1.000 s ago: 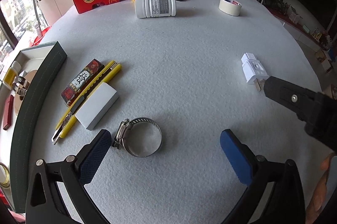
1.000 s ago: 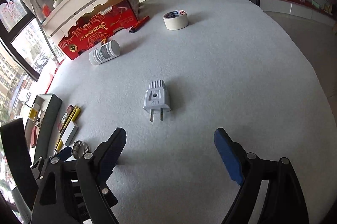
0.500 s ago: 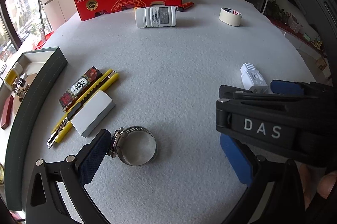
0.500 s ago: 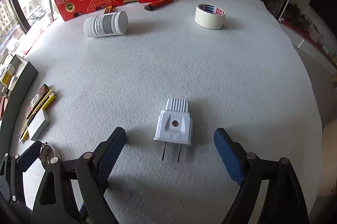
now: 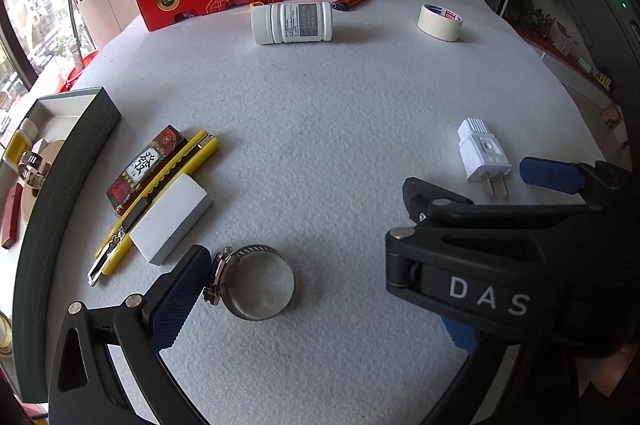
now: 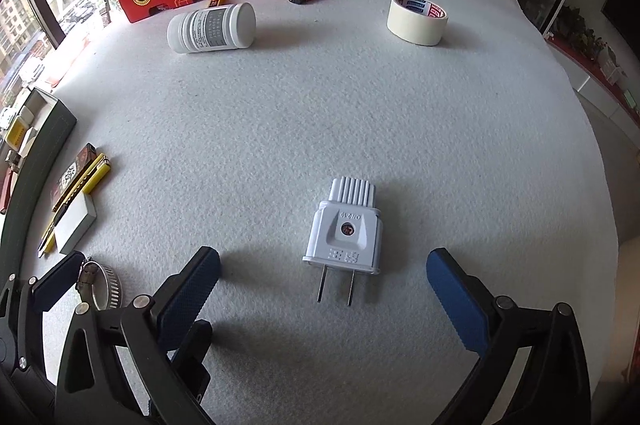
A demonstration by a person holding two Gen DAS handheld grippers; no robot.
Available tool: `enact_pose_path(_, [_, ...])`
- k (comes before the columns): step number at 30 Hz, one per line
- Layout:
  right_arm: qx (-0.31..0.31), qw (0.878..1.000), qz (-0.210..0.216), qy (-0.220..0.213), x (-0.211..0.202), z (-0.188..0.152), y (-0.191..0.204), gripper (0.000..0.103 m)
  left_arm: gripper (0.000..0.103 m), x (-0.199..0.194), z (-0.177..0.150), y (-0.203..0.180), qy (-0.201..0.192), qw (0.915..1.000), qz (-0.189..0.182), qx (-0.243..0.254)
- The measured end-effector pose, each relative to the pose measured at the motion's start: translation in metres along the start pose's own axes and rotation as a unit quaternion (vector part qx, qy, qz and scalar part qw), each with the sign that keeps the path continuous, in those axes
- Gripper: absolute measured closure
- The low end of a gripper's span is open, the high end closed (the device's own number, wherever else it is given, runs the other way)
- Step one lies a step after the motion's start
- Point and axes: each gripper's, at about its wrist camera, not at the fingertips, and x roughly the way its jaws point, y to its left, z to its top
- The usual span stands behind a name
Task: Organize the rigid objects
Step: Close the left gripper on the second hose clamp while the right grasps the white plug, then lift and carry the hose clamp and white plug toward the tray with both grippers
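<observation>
Right tongs (image 6: 320, 285) had just been spreading, jaws wide, white two-prong plug (image 6: 345, 237) flat on grey tabletop (image 6: 360, 105) between them, untouched. Left tongs (image 5: 320, 301) released, metal hose clamp (image 5: 252, 283) against left pad.

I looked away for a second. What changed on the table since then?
The right gripper came in over the plug and its jaws have just been opening; the plug lies between them, untouched. The left gripper stayed open by the hose clamp. Nothing on the table shifted.
</observation>
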Motion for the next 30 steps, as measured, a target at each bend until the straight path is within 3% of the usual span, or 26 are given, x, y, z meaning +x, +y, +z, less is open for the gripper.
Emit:
enact_pose_path(3, [0.008, 1.0, -0.004, -0.01, -0.007, -0.002, -0.002, 0.015, 0.01, -0.005, -0.002, 0.0, 0.001, 0.9999, -0.005, 0.009])
enact_pose_path(5, [0.01, 1.0, -0.005, -0.014, -0.012, -0.003, -0.004, 0.044, 0.019, -0.009, -0.003, -0.001, -0.001, 0.9998, -0.009, 0.015])
enact_pose_path(9, [0.017, 1.0, -0.004, -0.014, -0.016, -0.005, -0.011, 0.069, 0.06, -0.016, -0.006, -0.005, -0.002, 0.9988, -0.027, 0.04])
enact_pose_path(16, [0.058, 0.998, 0.034, -0.019, -0.027, -0.024, -0.022, 0.069, 0.06, -0.027, -0.02, -0.002, 0.01, 0.9975, -0.057, 0.04])
enact_pose_path(30, [0.111, 0.991, 0.066, -0.035, -0.062, -0.081, -0.039, 0.069, 0.06, -0.058, -0.047, -0.017, -0.003, 0.9947, -0.081, 0.063])
